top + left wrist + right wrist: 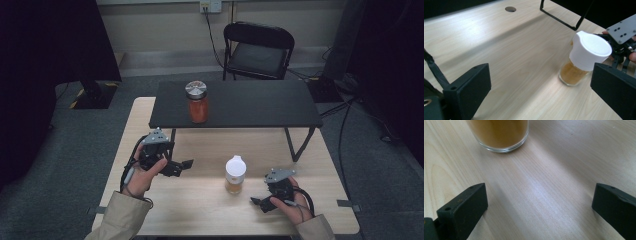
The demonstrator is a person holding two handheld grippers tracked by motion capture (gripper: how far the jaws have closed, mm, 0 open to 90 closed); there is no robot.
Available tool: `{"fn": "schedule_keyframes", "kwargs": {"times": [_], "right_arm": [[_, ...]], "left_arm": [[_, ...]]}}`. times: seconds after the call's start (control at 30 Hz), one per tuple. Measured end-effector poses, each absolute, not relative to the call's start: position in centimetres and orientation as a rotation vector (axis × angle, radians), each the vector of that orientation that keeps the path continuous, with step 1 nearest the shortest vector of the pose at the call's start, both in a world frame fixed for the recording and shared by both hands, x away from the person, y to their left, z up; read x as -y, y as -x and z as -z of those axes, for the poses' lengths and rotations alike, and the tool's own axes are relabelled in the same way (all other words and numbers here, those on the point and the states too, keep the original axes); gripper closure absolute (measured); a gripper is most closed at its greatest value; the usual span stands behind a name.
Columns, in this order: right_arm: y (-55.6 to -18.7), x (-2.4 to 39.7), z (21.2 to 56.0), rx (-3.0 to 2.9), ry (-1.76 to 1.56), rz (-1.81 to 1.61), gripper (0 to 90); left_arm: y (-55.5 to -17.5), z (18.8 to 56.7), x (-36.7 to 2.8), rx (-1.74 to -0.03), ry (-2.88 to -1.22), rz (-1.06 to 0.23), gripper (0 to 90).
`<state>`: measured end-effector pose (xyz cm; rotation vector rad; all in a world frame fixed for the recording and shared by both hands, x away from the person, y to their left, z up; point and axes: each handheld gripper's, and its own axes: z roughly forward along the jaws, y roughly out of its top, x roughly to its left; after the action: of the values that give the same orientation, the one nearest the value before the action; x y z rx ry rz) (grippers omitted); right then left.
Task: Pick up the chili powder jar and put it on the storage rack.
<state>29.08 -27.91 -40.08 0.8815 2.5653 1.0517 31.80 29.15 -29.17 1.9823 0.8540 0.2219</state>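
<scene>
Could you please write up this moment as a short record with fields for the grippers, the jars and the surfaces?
left gripper: open, holding nothing, left of the white-lidded jar
right gripper: open, holding nothing, right of that jar and nearer the person
white-lidded jar: upright on the wooden table, brownish contents, touched by neither gripper
metal-lidded jar: upright on the black shelf, orange-red contents
black shelf: stands on the table's far half
background: a black folding chair behind the table
</scene>
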Motion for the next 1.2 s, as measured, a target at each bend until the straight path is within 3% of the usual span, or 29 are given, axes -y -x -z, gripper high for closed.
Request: {"fn": "schedule_keyframes", "kwargs": {"times": [0.6, 1.2], "right_arm": [[-29.1, 27.9, 40.1, -2.565, -0.881, -1.052, 0.0], [-29.1, 27.9, 40.1, -2.564, -0.883, -1.051, 0.0]], "left_arm": [[-30.3, 33.0, -30.7, -0.908, -1.937, -0.215, 2.5], [-29.5, 35.6, -29.9, -0.939, -1.982, -0.221, 2.4]]}}
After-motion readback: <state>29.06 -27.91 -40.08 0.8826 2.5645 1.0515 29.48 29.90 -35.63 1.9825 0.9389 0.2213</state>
